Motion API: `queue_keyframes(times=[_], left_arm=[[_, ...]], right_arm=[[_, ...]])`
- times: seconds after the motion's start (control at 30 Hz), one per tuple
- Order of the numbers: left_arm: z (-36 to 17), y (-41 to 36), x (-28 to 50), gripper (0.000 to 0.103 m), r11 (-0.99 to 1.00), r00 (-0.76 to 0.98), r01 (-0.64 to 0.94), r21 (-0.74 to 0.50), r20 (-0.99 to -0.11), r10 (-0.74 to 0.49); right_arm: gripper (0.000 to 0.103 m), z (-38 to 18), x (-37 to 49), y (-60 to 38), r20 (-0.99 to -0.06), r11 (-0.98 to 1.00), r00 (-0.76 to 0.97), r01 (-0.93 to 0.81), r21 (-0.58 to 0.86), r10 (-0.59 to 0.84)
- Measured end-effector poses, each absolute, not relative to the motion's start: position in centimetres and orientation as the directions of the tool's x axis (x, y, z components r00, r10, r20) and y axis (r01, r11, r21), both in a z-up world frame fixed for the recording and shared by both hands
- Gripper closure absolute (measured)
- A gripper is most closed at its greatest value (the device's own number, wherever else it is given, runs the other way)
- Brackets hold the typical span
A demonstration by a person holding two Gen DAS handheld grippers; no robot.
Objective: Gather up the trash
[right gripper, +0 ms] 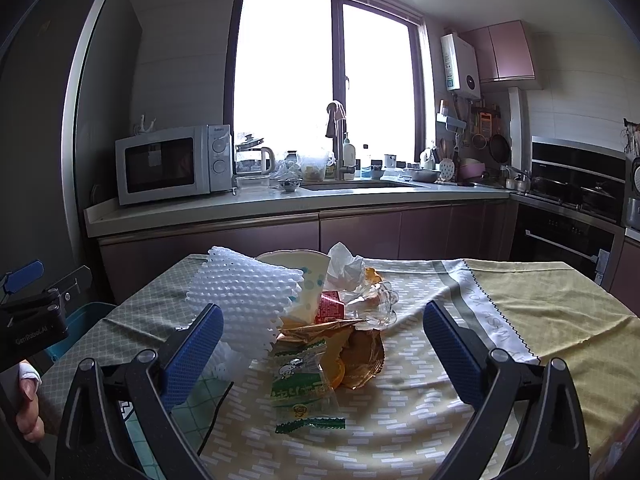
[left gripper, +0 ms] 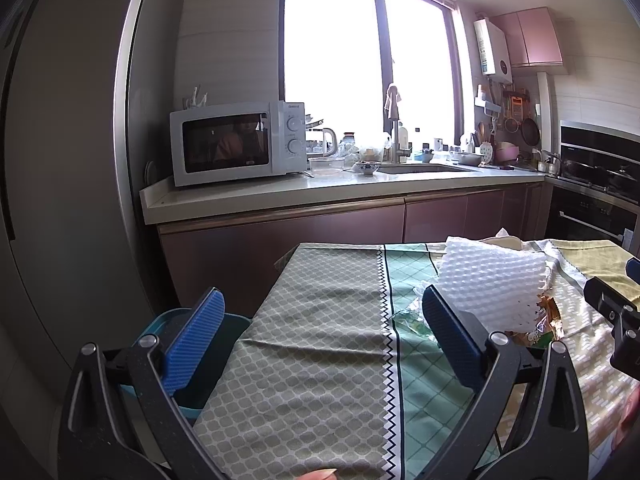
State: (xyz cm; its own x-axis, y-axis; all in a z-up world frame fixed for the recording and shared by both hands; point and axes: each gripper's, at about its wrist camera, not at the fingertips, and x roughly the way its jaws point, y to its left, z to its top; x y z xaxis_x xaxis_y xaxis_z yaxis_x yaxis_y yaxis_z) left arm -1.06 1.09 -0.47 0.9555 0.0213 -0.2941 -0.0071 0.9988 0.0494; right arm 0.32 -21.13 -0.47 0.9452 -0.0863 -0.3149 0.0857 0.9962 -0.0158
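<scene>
A heap of trash lies on the patterned tablecloth (right gripper: 420, 412): a white foam net sleeve (right gripper: 244, 300), a paper cup (right gripper: 306, 280), a crumpled tissue (right gripper: 344, 266), a red packet (right gripper: 331, 308), clear plastic (right gripper: 374, 304), brown wrappers (right gripper: 360, 354) and a green-and-white wrapper (right gripper: 302, 392). My right gripper (right gripper: 320, 344) stands open just in front of the heap, nothing between its fingers. My left gripper (left gripper: 320, 340) is open over the cloth's left part, the foam sleeve (left gripper: 492, 280) just beyond its right finger. A teal bin (left gripper: 160, 320) sits below the table's left edge.
Behind the table runs a kitchen counter (right gripper: 280, 210) with a microwave (right gripper: 172, 164), kettle, bowls and a sink (right gripper: 360, 186). A tall fridge (left gripper: 60, 160) stands at the left, an oven and stove (right gripper: 572, 208) at the right. A person's fingers (right gripper: 28, 412) hold the left gripper.
</scene>
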Motion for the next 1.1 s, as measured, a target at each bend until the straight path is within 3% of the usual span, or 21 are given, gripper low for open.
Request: queue_keyframes(times=[1.1], left_arm=[[-0.36, 1.26, -1.41, 0.005, 0.999, 0.953, -0.016, 0.048, -0.3, 0.03]], right_arm=[[0.006, -0.4, 0.26, -20.92, -0.307, 0.996, 0.948, 0.083, -0.012, -0.083]])
